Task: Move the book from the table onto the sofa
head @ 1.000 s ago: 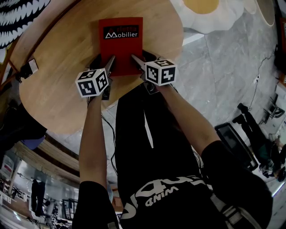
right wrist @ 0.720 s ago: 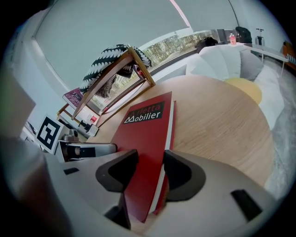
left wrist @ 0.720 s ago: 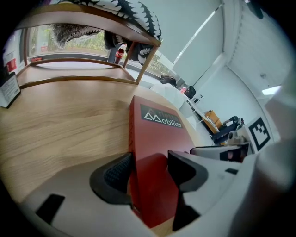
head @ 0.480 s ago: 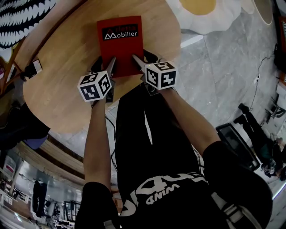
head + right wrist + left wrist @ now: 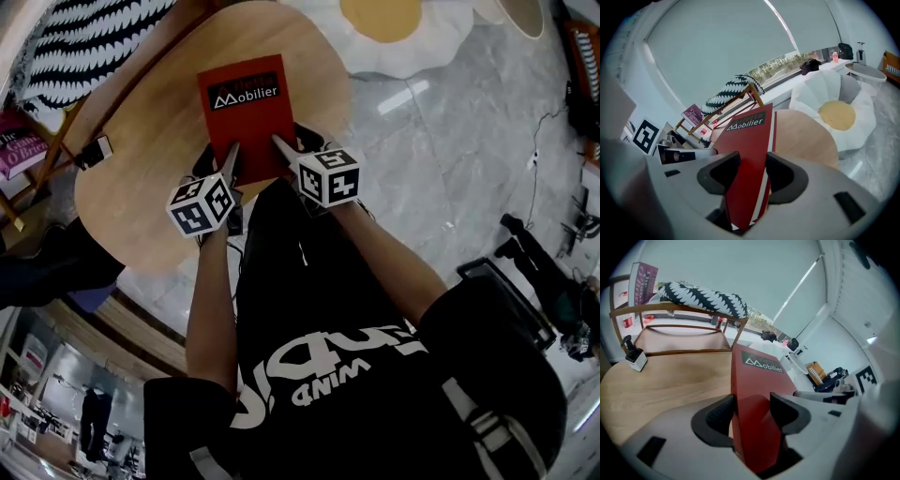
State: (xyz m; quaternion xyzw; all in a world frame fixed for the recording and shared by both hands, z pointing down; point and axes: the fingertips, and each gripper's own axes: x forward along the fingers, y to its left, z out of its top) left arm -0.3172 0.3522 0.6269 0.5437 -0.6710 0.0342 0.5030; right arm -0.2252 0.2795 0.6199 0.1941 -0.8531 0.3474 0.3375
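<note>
A red book [image 5: 242, 108] marked "Mobilier" hangs above the round wooden table [image 5: 141, 187], gripped at its near edge from both sides. My left gripper [image 5: 231, 155] is shut on the book's near left corner; in the left gripper view the book [image 5: 757, 380] sits clamped between the dark pads of that gripper [image 5: 752, 411]. My right gripper [image 5: 281, 145] holds the near right corner. Its jaws have just been closing on the book [image 5: 747, 140], and the right gripper [image 5: 751, 172] now presses on both covers.
A white egg-shaped seat with a yellow centre [image 5: 394, 28] lies beyond the table on the grey floor. A wooden-framed bench with a striped cushion [image 5: 84, 37] stands at the far left. A small device [image 5: 98, 148] rests on the table's left. Cables and gear [image 5: 534, 262] are at the right.
Both grippers have risen together with the book, which now hangs off the tabletop; the table looks smaller and farther below.
</note>
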